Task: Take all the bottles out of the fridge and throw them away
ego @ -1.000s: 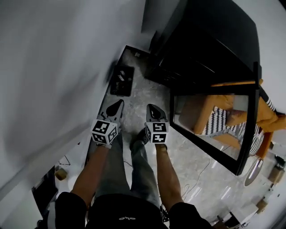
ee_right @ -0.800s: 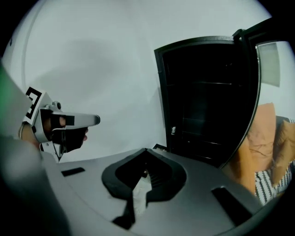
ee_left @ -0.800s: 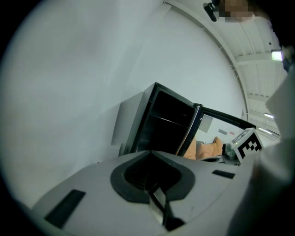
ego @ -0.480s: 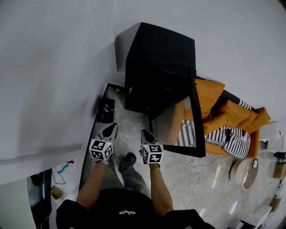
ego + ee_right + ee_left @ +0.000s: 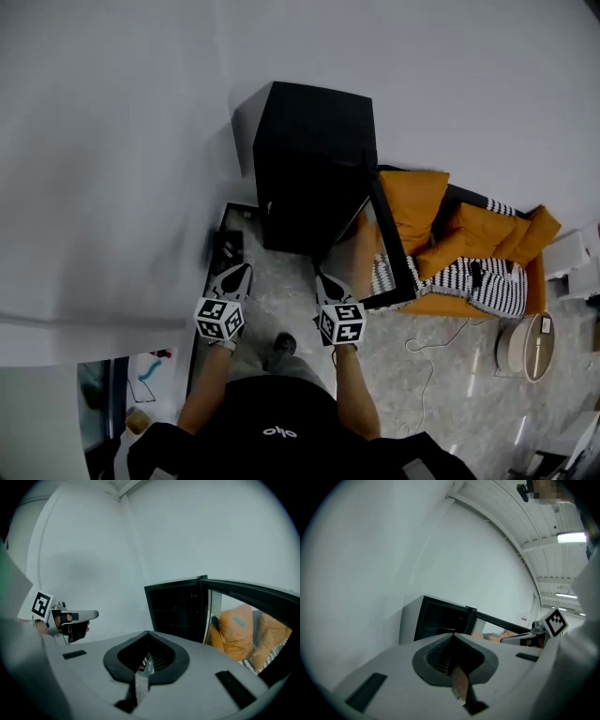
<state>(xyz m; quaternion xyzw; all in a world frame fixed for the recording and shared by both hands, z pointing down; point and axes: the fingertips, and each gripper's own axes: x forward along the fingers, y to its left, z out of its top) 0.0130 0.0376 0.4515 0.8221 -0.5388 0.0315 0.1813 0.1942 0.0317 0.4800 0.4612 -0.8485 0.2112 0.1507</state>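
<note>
- Left gripper: grey jaws pressed together, nothing between them. It is held up in the air by a bare forearm and points toward the fridge.
- Right gripper: jaws likewise closed and empty. It is level with the left one, just beside it but apart from it, and aimed the same way.
- Each gripper carries its black-and-white marker cube at the wrist end.
- Black box-shaped fridge: stands ahead of both grippers on the floor, with its back to the white wall.
- Glass-paned fridge door: swung wide open toward the right.
- The fridge's inside reads only as dark in both gripper views, so the bottles cannot be made out.
- Orange cushioned sofa: sits just right of the fridge, behind the open door, and a black-and-white striped cloth lies on its seat.
- Grey polished stone floor: a thin white cable trails across it at the right.
- Small black object: lies on the floor against the wall, left of the fridge. Its kind is unclear.
</note>
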